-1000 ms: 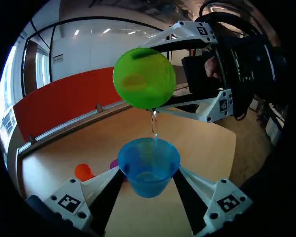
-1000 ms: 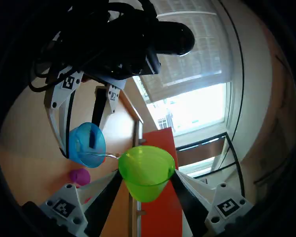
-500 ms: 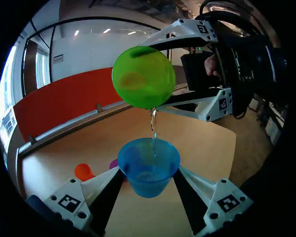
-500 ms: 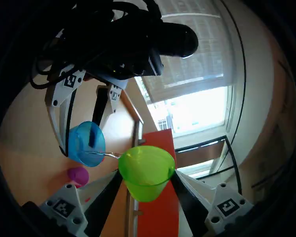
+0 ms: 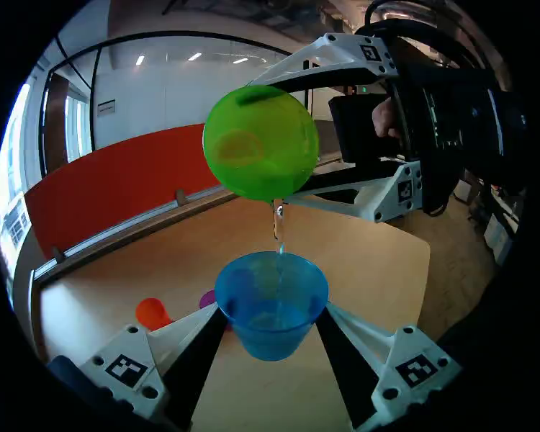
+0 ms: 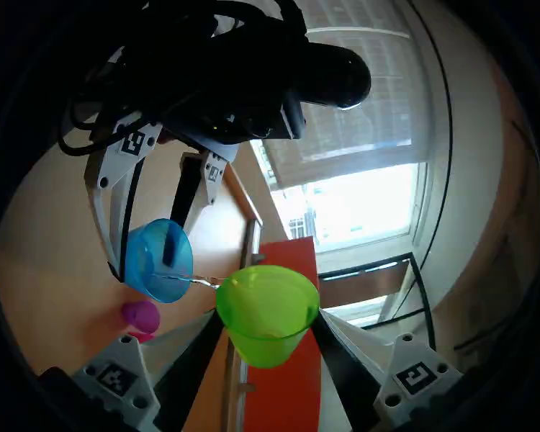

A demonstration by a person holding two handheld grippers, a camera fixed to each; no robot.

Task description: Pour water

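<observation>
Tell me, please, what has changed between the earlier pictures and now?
The right gripper has tipped the green cup very slightly further, and the water in the blue cup looks a little higher. Otherwise unchanged: both grippers stay clamped on their cups, the left gripper keeps the blue cup under the thin stream, and the orange cup and purple cup stay on the table.

Bright daylight; window (image 6: 349, 209) overexposed, backlighting; strong fisheye edge distortion; sharp focus.

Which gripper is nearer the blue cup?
Left. The left gripper grips the blue cup itself; the right gripper tilts the green cup above it, apart from it.
</observation>
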